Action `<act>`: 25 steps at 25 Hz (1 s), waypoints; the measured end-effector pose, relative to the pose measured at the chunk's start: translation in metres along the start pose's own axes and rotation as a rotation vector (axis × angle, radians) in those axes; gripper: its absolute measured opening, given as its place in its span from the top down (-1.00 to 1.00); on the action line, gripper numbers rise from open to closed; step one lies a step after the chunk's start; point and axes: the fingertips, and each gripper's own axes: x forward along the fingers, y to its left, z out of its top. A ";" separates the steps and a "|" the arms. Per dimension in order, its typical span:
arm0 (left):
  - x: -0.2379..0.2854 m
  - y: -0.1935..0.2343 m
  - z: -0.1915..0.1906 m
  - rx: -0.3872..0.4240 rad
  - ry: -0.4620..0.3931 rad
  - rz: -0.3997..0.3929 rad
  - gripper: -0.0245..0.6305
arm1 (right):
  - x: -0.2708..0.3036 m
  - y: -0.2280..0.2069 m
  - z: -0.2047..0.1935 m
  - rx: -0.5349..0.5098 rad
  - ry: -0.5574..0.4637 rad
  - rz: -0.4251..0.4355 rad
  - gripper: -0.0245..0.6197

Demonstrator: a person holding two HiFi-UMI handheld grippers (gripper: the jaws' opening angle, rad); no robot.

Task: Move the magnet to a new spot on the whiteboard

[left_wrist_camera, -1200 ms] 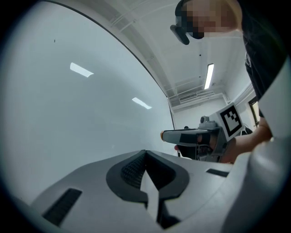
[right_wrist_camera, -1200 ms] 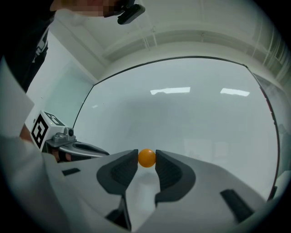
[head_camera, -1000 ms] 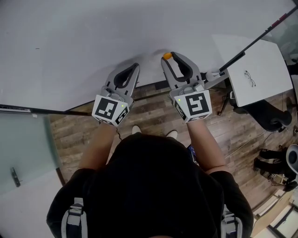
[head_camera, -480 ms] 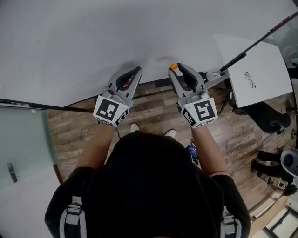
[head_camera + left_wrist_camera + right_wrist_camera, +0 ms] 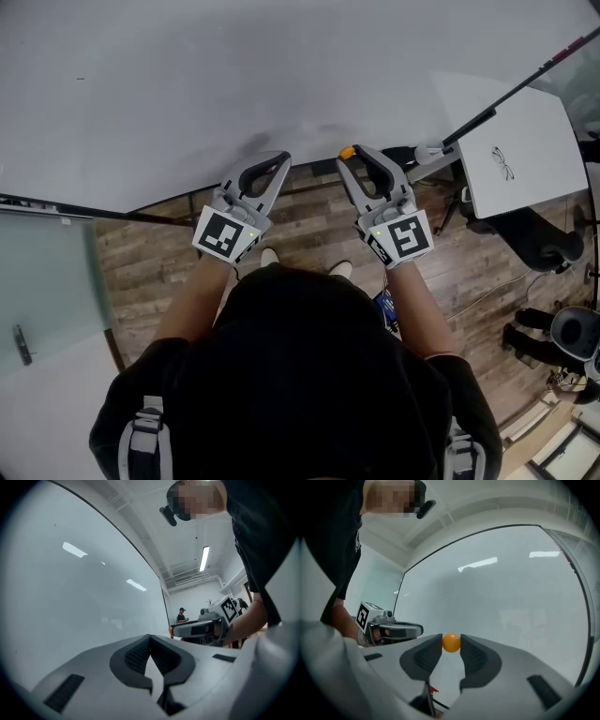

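Note:
A small round orange magnet (image 5: 347, 152) (image 5: 451, 642) is pinched between the fingertips of my right gripper (image 5: 351, 157) (image 5: 451, 645), which is shut on it. The magnet is low on the whiteboard (image 5: 187, 84) (image 5: 511, 597), near its bottom edge; whether it touches the board I cannot tell. My left gripper (image 5: 280, 160) (image 5: 150, 638) is level with it on the left. Its pads meet at the tips with nothing between them. The left gripper view shows the right gripper (image 5: 197, 629) side-on, with the orange magnet (image 5: 170, 631) at its tip.
A white table (image 5: 525, 141) with a pair of glasses (image 5: 502, 159) stands at the right, a black chair (image 5: 539, 234) beside it. A glass panel (image 5: 47, 300) is at the left over wooden floor (image 5: 309, 211). A distant person (image 5: 182, 615) stands past the board.
Both grippers have come down the board toward its bottom edge and closer to me. The magnet has stayed in the right gripper's grip.

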 end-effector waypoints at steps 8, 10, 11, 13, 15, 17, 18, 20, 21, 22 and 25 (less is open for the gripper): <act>0.000 0.004 -0.005 0.010 0.031 0.022 0.92 | -0.002 0.004 0.000 0.012 0.000 0.011 0.56; 0.000 0.004 -0.004 0.007 0.032 0.019 0.92 | -0.003 0.004 0.001 0.012 -0.001 0.013 0.56; 0.000 0.004 -0.004 0.008 0.033 0.017 0.92 | -0.003 0.005 0.001 0.011 -0.002 0.013 0.56; 0.001 0.003 -0.004 0.012 0.030 0.012 0.92 | -0.003 0.005 0.002 0.012 -0.005 0.013 0.56; 0.001 0.003 -0.003 0.011 0.026 0.008 0.92 | -0.003 0.005 0.003 0.015 -0.008 0.010 0.56; 0.003 0.003 -0.001 0.009 0.024 0.005 0.92 | -0.004 0.004 0.004 0.016 -0.011 0.007 0.56; 0.005 0.003 0.000 0.007 0.024 0.004 0.92 | -0.004 0.003 0.004 0.016 -0.011 0.006 0.56; 0.006 0.003 0.000 0.007 0.024 0.001 0.92 | -0.004 0.001 0.005 0.015 -0.011 0.003 0.56; 0.007 0.003 0.000 0.007 0.023 0.000 0.92 | -0.004 0.001 0.005 0.014 -0.012 0.002 0.56; 0.007 0.003 0.000 0.008 0.022 -0.002 0.92 | -0.004 0.000 0.005 0.013 -0.013 0.001 0.56; 0.008 0.004 0.000 0.009 0.023 -0.001 0.92 | -0.005 -0.002 0.006 0.020 -0.016 -0.004 0.56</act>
